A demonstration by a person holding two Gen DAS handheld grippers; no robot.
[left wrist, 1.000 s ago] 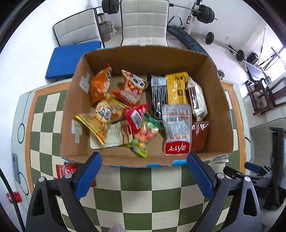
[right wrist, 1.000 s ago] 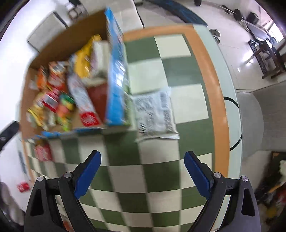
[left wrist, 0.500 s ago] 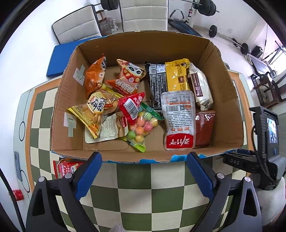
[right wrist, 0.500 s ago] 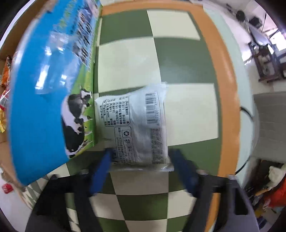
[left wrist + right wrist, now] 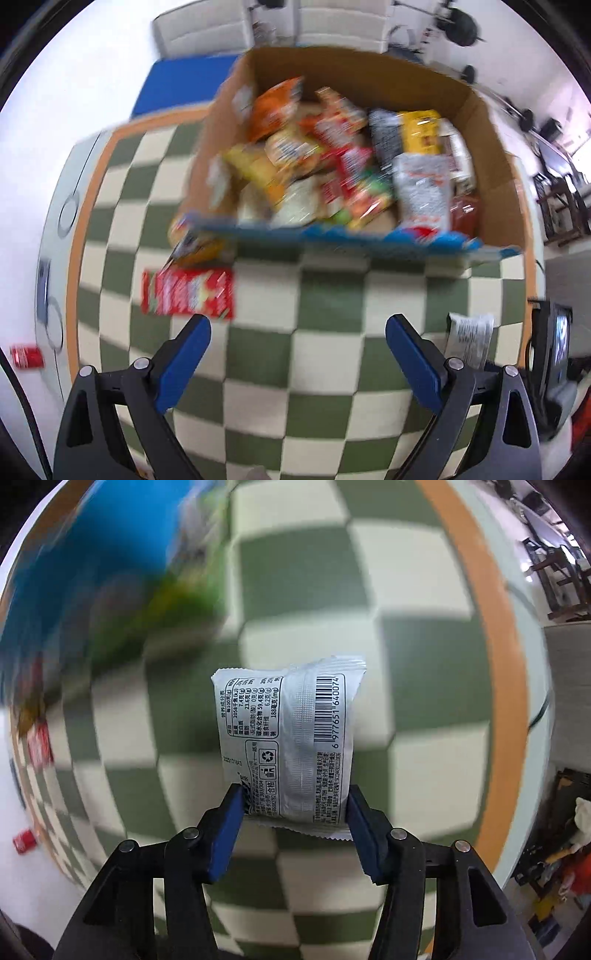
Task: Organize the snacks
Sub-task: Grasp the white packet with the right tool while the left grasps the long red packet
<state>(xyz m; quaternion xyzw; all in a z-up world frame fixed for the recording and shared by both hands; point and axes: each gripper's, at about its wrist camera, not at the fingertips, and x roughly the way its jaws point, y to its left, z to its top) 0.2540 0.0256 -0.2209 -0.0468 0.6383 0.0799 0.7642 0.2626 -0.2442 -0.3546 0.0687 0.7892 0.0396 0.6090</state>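
Observation:
My right gripper [image 5: 295, 797] has its jaws closing, and the blue pads press both sides of a silver snack packet [image 5: 291, 738] with a barcode. The packet stays sharp against the blurred checkered table [image 5: 417, 590]. In the left wrist view the same silver packet [image 5: 471, 339] shows at the lower right. My left gripper [image 5: 297, 332] stands open with nothing between its fingers, above the table. A red snack packet [image 5: 188, 293] lies just ahead of its left finger. Behind it stands the cardboard box [image 5: 495, 162], holding several snack bags.
The box's blue printed side [image 5: 92, 554] is at the upper left of the right wrist view. A red can [image 5: 26, 356] lies on the floor on the left. A blue mat [image 5: 177, 85] and white chairs [image 5: 207, 29] are beyond the table's orange edge [image 5: 495, 627].
My right gripper came down over the silver packet and closed on it. The left wrist view swung back and left from the box, and the red packet came fully into view.

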